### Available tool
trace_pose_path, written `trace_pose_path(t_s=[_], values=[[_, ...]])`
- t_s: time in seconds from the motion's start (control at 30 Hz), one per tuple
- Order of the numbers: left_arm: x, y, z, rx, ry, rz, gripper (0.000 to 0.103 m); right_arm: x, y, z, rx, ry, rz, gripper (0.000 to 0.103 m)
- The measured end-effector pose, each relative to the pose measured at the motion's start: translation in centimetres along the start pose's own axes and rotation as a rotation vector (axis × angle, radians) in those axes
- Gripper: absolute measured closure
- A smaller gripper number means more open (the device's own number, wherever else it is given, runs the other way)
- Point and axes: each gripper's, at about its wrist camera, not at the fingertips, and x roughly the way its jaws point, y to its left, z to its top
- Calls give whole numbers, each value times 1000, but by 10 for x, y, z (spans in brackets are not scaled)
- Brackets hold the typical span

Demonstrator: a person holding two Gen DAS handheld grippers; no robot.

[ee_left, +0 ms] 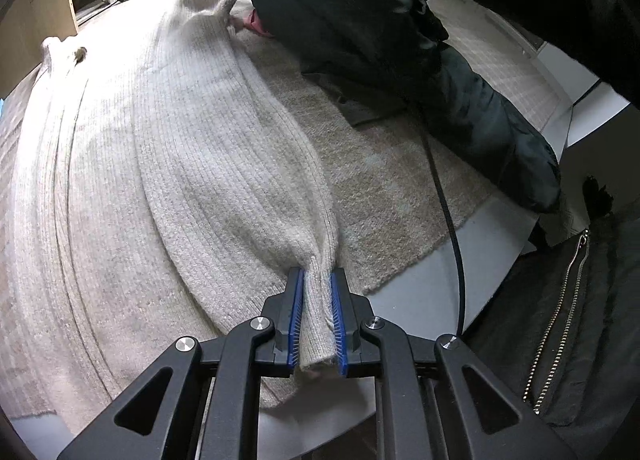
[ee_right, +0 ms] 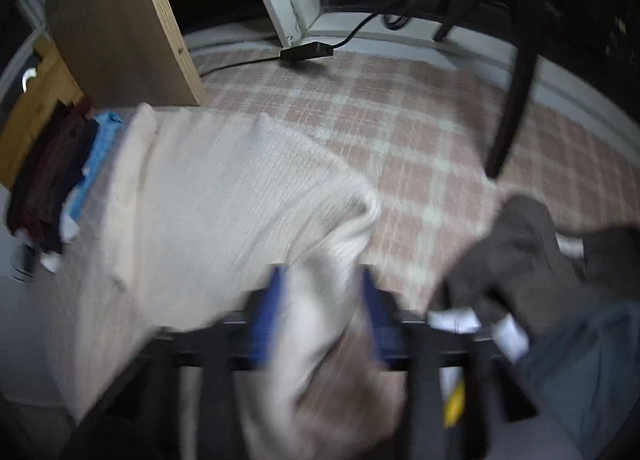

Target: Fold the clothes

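Observation:
A cream ribbed knit sweater (ee_left: 180,159) lies spread on a beige rug (ee_left: 380,171). My left gripper (ee_left: 318,276) is shut on a bunched fold of its near edge, the blue pads pressing the knit from both sides. In the right wrist view, which is blurred, the same sweater (ee_right: 220,199) stretches away to the left. The right gripper (ee_right: 322,280) has its blue pads well apart, with a loose fold of the knit lying between them. The sweater's far edge (ee_left: 208,3) is humped up near a hand at the top of the left wrist view.
Dark garments (ee_left: 400,39) lie to the right of the sweater, with a black cable (ee_left: 448,211) and a zipped black jacket (ee_left: 560,320). In the right wrist view stand a wooden panel (ee_right: 112,19), a black chair leg (ee_right: 516,99), a power adapter (ee_right: 306,49) and piled clothes (ee_right: 60,179).

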Motion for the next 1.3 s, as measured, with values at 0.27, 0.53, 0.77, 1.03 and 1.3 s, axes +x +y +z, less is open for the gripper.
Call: trace_pose_path(t_s=[0.27, 0.53, 0.77, 1.03, 1.3], values=[[-44, 2, -9, -14, -47, 31, 83, -10, 18, -65, -152, 148, -5, 44], [-14, -36, -4, 64, 12, 150, 52, 0, 23, -80, -167, 129, -35, 44], [-8, -32, -11, 68, -44, 235, 84, 3, 36, -86, -260, 125, -47, 76], [-52, 41, -31, -306, -185, -61, 89, -10, 32, -72, -142, 138, 31, 91], [-86, 87, -67, -456, -298, -86, 89, -26, 84, -34, -165, 135, 12, 92]])
